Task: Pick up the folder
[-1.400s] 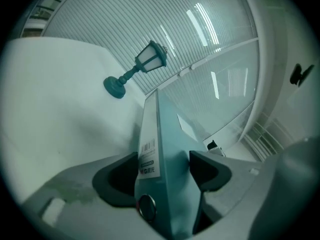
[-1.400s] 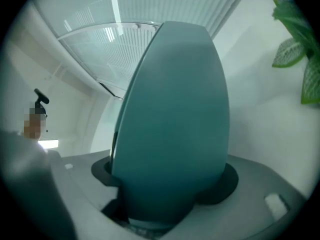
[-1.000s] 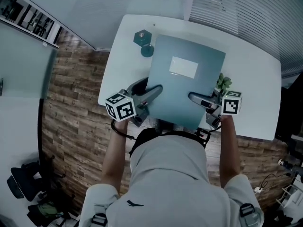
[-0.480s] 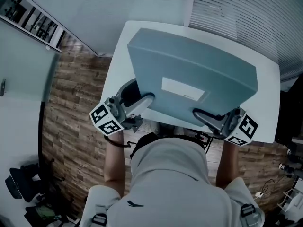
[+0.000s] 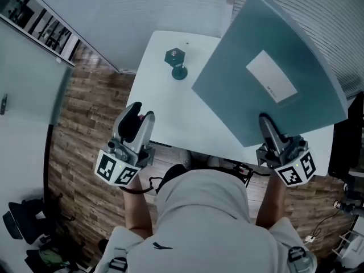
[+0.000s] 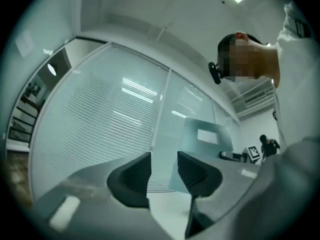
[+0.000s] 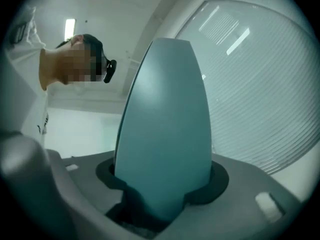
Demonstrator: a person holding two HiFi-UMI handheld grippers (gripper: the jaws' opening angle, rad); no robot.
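folder held clear above the white table, tilted, white label facing up; lower corner clamped in right gripper, jaws just closing a little further on it. left gripper released and apart from the folder, over the table's near left edge; jaws just drawing partway together, nothing between them. small green ornament standing at the table's far left.
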